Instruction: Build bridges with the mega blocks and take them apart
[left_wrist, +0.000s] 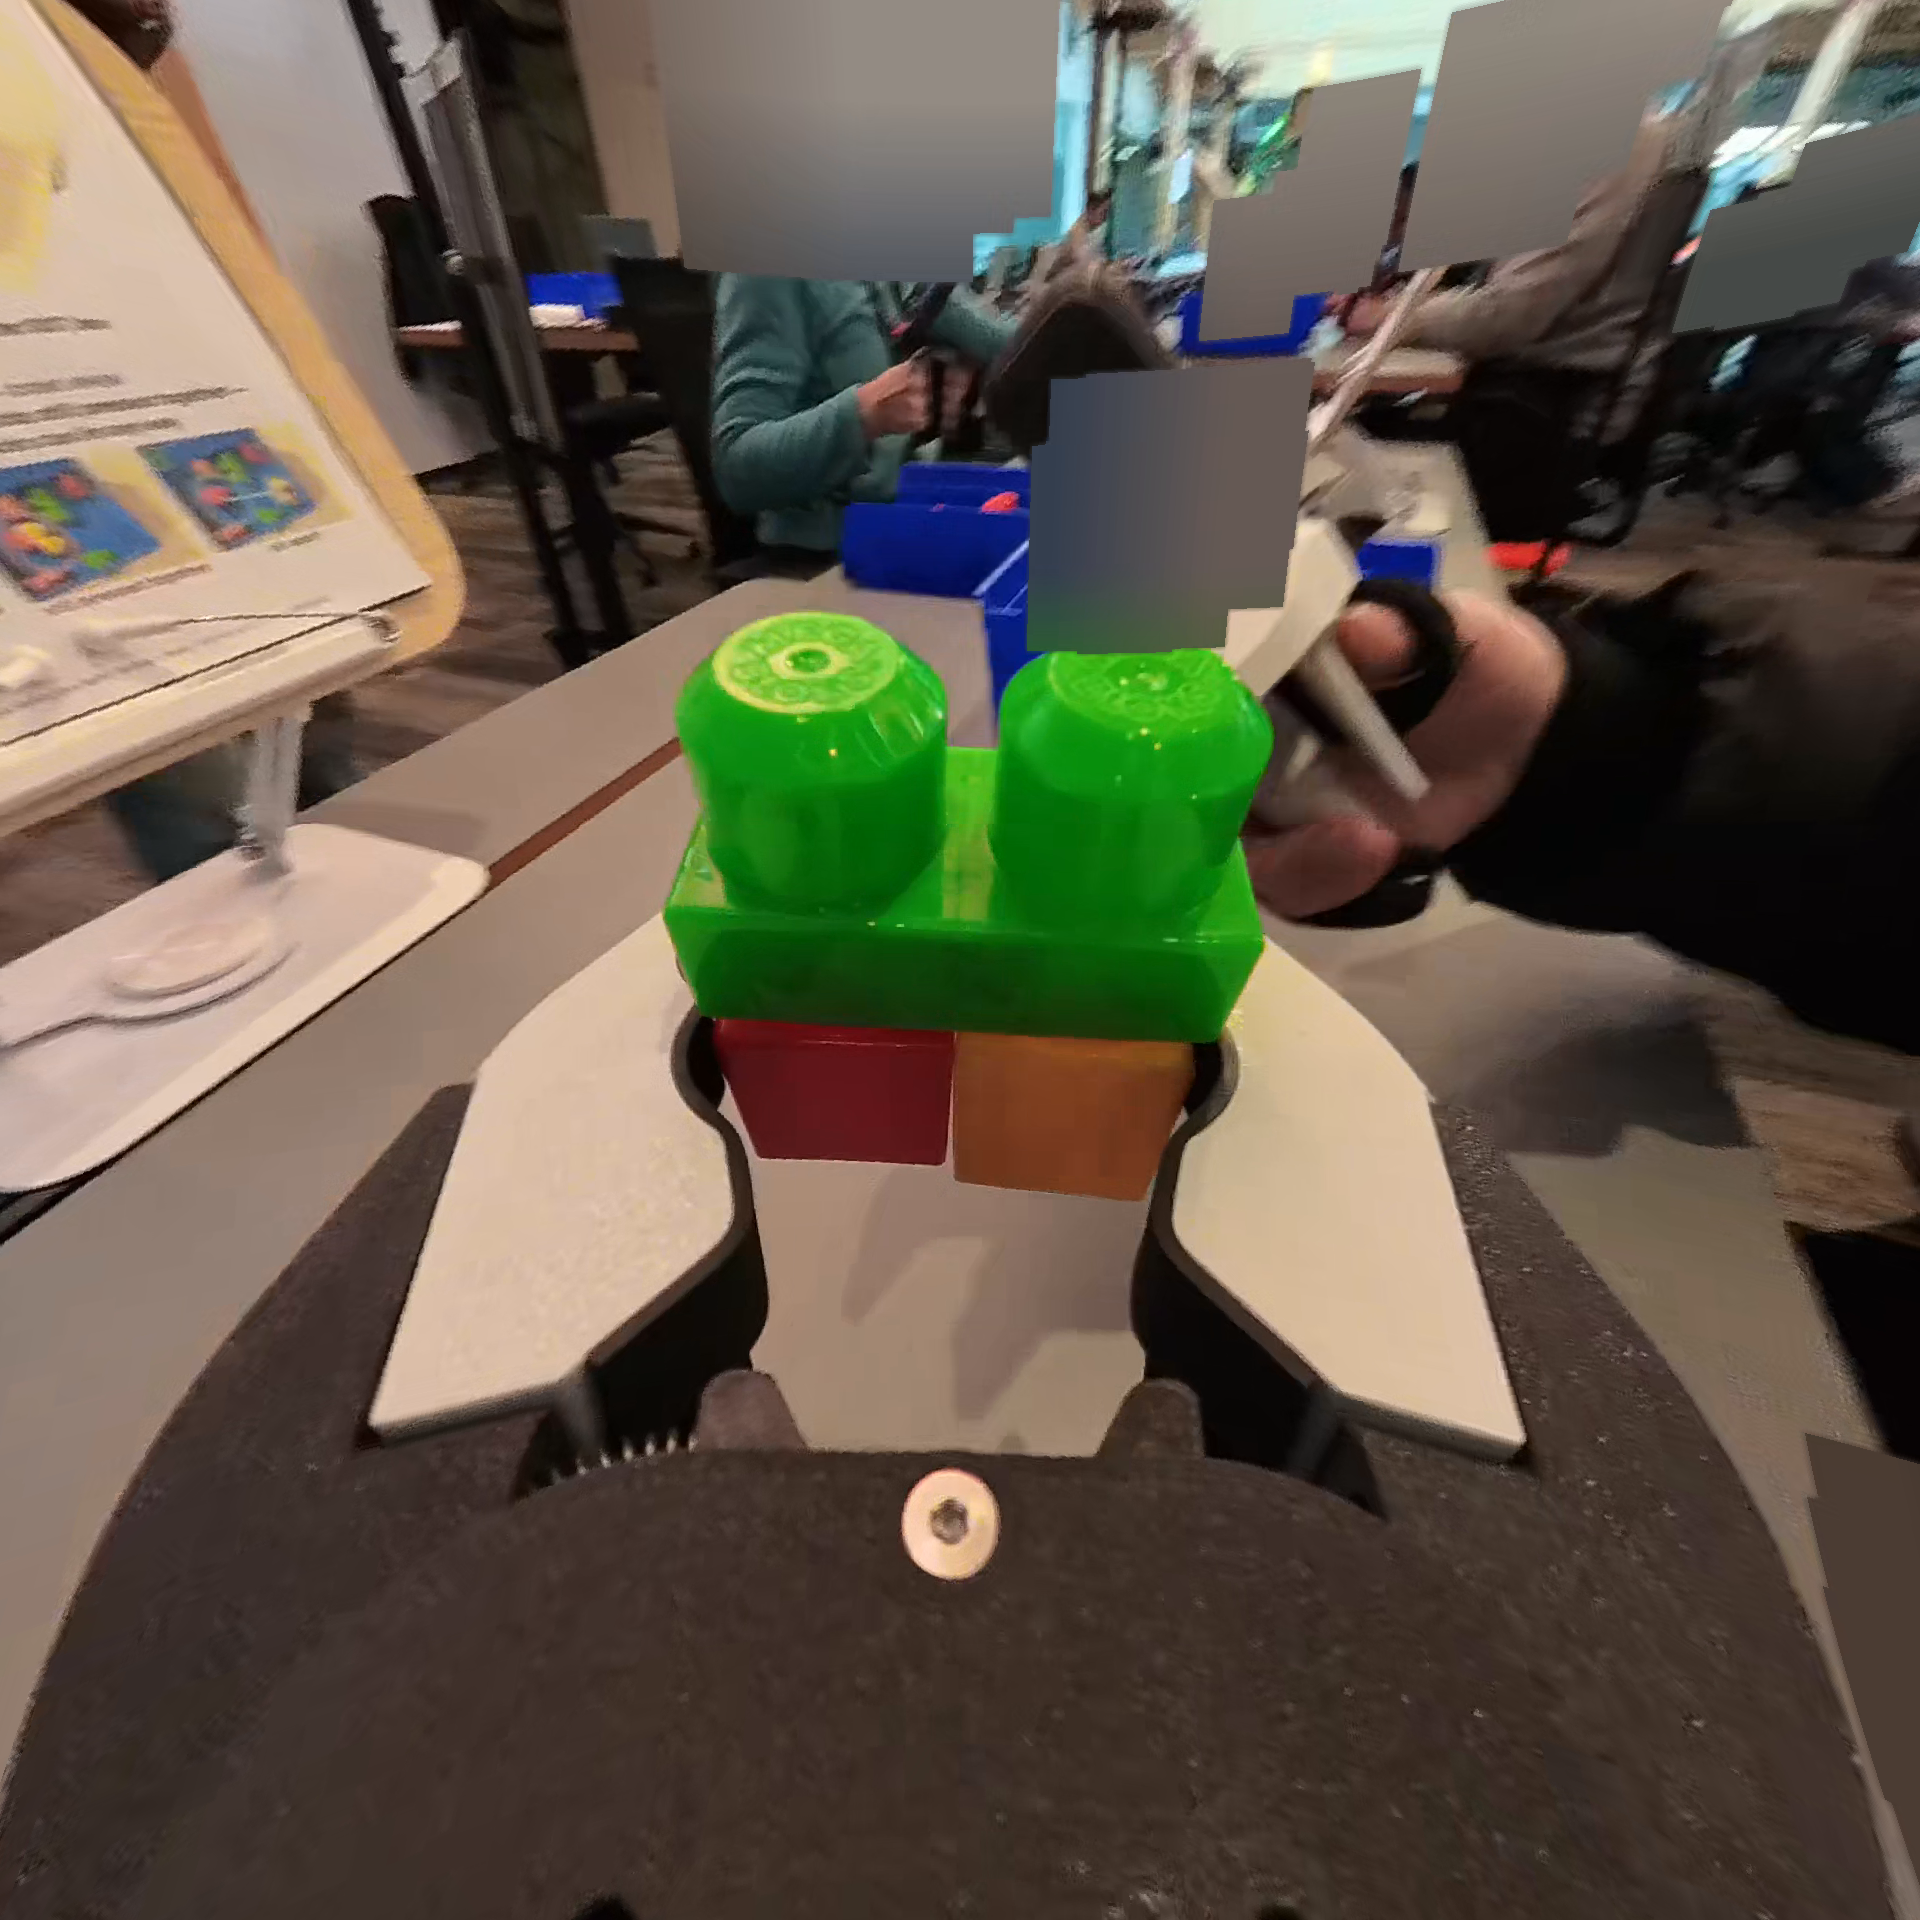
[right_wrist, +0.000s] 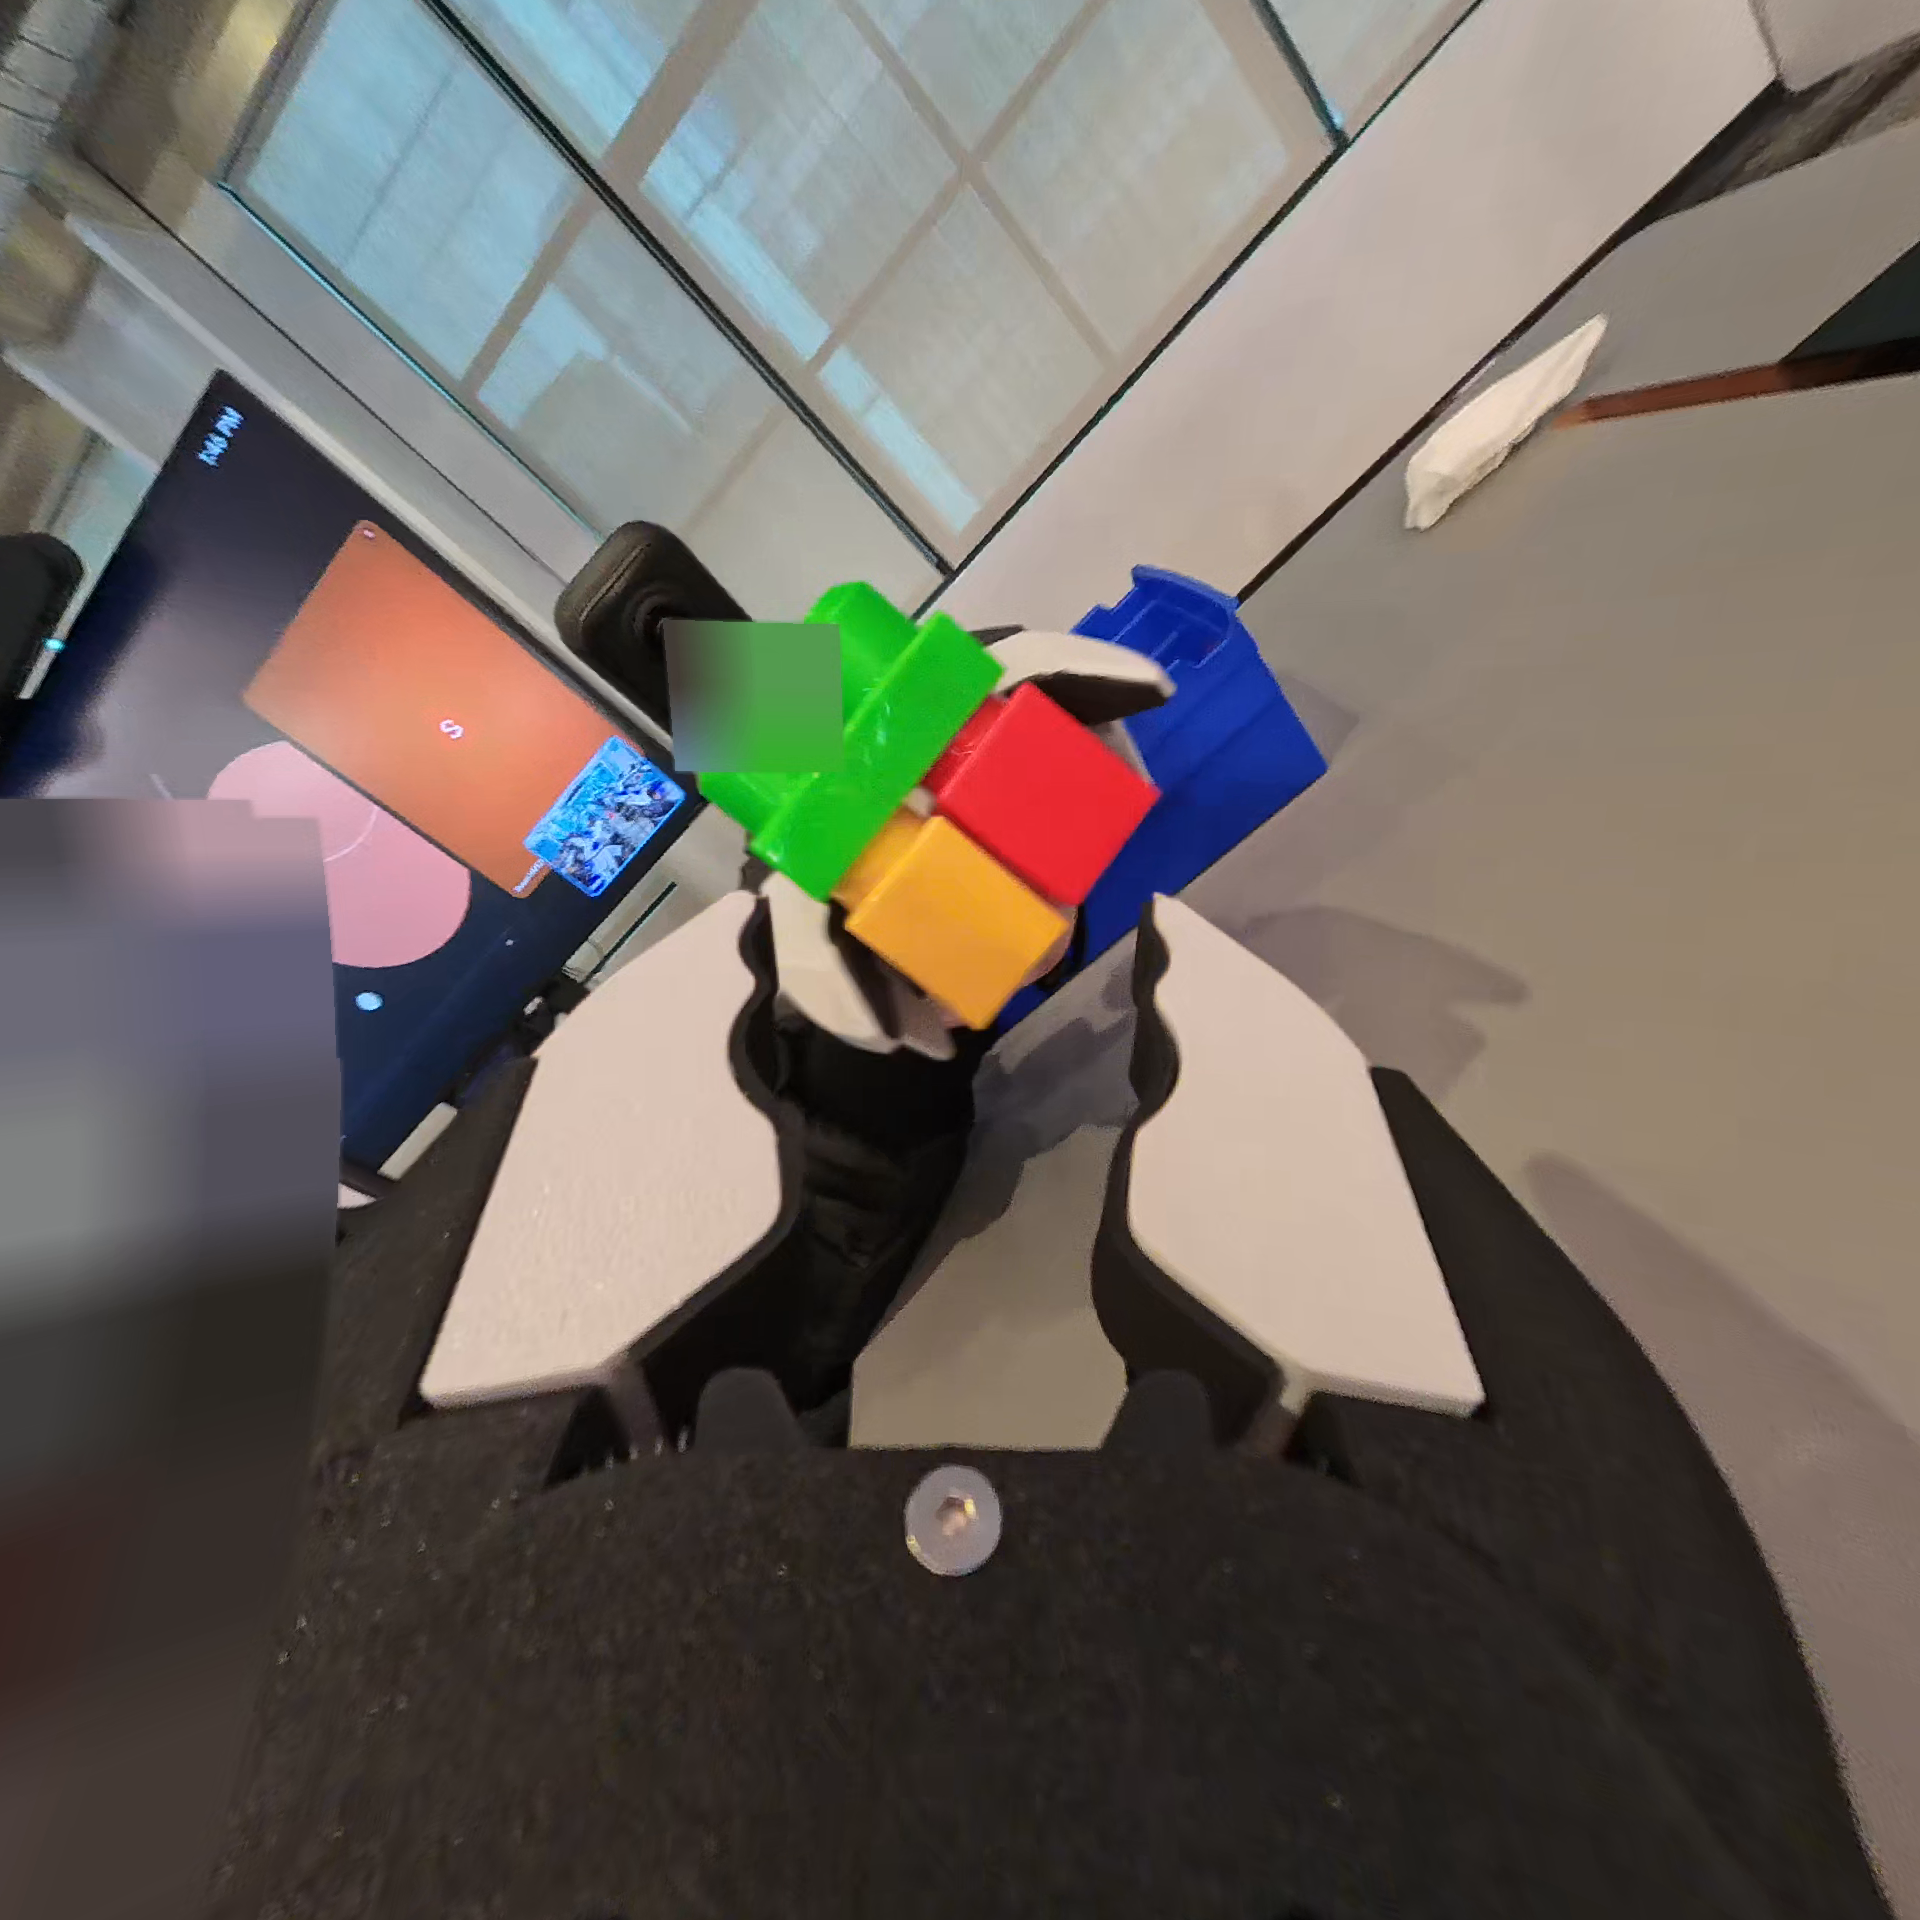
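Mega blocks form a small bridge: a translucent green two-stud plastic brick (left_wrist: 961, 914) spans a red cube (left_wrist: 836, 1086) and an orange cube (left_wrist: 1065, 1117), lifted off the grey desk (left_wrist: 260, 1143). The left tongs (left_wrist: 956, 1081) pinch both cubes, apparently bracing them for disassembly; the right tongs (right_wrist: 945, 935) gape empty nearby.

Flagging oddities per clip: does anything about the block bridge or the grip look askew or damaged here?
Nothing looks broken. The green block sits squarely across the red block and orange block, which are side by side. The left gripper clamps the two lower blocks. The right gripper is open, not touching the bridge.
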